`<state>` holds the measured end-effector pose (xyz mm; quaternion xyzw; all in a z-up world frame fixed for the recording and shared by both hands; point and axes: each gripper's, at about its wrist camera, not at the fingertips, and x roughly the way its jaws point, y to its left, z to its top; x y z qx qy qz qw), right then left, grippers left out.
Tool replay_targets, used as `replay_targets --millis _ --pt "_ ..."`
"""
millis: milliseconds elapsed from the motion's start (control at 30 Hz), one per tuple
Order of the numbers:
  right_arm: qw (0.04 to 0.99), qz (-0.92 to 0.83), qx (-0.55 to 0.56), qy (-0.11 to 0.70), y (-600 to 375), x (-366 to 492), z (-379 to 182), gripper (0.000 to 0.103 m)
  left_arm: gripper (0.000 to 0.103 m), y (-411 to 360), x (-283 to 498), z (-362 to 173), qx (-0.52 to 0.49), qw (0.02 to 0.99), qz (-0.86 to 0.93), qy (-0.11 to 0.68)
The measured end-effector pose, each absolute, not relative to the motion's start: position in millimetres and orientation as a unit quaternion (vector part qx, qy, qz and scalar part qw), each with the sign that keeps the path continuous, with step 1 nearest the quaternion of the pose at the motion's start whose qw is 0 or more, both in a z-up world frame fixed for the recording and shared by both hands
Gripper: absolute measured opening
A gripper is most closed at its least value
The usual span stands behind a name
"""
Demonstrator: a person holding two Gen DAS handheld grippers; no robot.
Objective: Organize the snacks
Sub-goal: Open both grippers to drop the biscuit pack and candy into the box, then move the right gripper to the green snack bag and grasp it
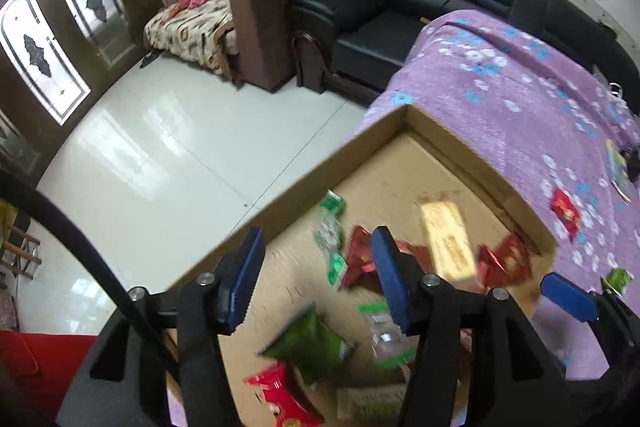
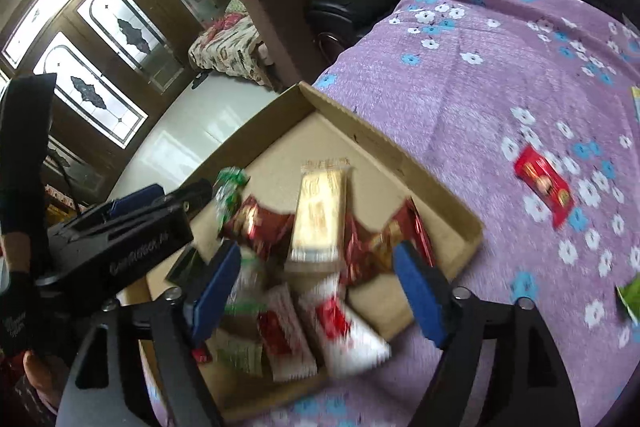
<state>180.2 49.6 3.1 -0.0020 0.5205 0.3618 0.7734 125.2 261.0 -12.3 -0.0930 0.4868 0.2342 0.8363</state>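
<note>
No text can be read for sure. The left gripper (image 2: 160, 199) bears embossed lettering on its black body, beside the cardboard box (image 2: 400, 151), too blurred to read; the snack wrappers' print is blurred as well.

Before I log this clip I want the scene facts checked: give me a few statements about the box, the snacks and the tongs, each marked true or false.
1. The cardboard box sits on a purple flowered cloth. True.
2. The box is empty. False: several snack packets lie in it, among them a gold packet.
3. A red packet lies on the cloth outside the box. True.
4. The right tongs are clamped on a packet. False: they are open, holding nothing.
5. The left tongs are open. True.
</note>
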Motion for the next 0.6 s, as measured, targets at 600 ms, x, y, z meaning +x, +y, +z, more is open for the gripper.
replay_targets --millis 600 --pt "0.838 0.201 -0.174 0.476 -135.7 68.9 -24.6 0.085 0.063 117.0 89.0 -11.2 -0.067 0.857 0.106 0.499"
